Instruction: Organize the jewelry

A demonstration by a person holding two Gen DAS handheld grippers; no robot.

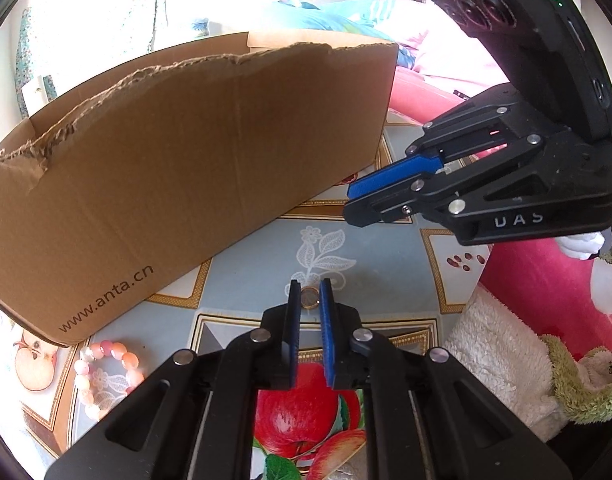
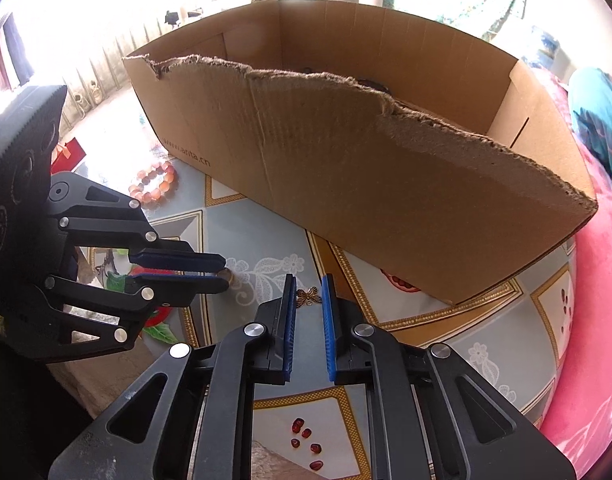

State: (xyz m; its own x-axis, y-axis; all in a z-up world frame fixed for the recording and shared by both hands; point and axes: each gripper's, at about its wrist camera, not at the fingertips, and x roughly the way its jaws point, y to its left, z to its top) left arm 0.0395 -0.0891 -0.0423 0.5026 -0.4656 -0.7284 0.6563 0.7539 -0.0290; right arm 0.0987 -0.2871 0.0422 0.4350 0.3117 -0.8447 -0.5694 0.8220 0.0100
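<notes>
Between the blue pads of my left gripper [image 1: 309, 285] sits a small gold ring [image 1: 309, 294], low over the patterned tablecloth; the pads press on it. The right wrist view shows that same left gripper [image 2: 222, 272] with the ring [image 2: 228, 277] at its tips. My right gripper [image 2: 309, 280] is shut on a small gold butterfly charm [image 2: 309, 296], whose wings touch both pads. From the left wrist view the right gripper [image 1: 349, 200] hangs at the right with its fingers close together, and the charm is hidden there. A pink and orange bead bracelet [image 1: 106, 372] [image 2: 154, 186] lies by the box.
A brown cardboard box [image 1: 186, 160] [image 2: 385, 180] with a torn front wall stands just behind both grippers; dark items lie inside it, mostly hidden. The tablecloth [image 2: 445, 344] has fruit prints. A white fluffy towel [image 1: 497, 360] and pink fabric [image 2: 585, 320] border the right side.
</notes>
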